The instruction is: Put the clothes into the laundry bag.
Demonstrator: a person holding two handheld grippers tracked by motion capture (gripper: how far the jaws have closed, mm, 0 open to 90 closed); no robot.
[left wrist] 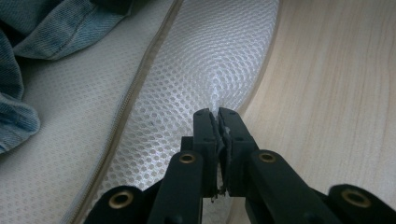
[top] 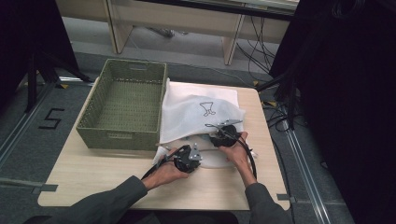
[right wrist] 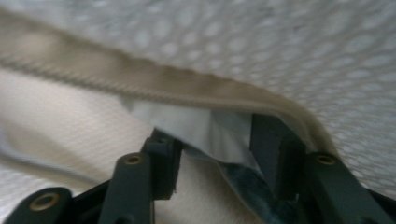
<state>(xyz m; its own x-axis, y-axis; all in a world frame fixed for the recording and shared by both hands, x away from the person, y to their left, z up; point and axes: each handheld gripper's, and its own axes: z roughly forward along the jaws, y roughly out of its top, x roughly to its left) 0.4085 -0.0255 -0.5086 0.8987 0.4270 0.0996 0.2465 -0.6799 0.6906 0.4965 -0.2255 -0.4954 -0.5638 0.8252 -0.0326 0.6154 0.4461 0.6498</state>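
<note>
High view: I work a white mesh laundry bag (top: 198, 112) on the table (top: 93, 172), its far edge against the green basket (top: 123, 105).
Left gripper (left wrist: 217, 116): jaws clamped tight on a pinch of the bag's mesh near the zipper (left wrist: 140, 84).
Right gripper (right wrist: 212, 140): jaws partly apart, the bag's zippered hem draped over them; I cannot tell whether the pads press it.
Denim garment (left wrist: 18, 60): lies inside the bag's mouth, well away from my left fingertips.
Risk: I judge the hem may slide off the right jaws if I lift before closing.
Risk: pulling hard on the left could tear the mesh or drag the bag off the table.
</note>
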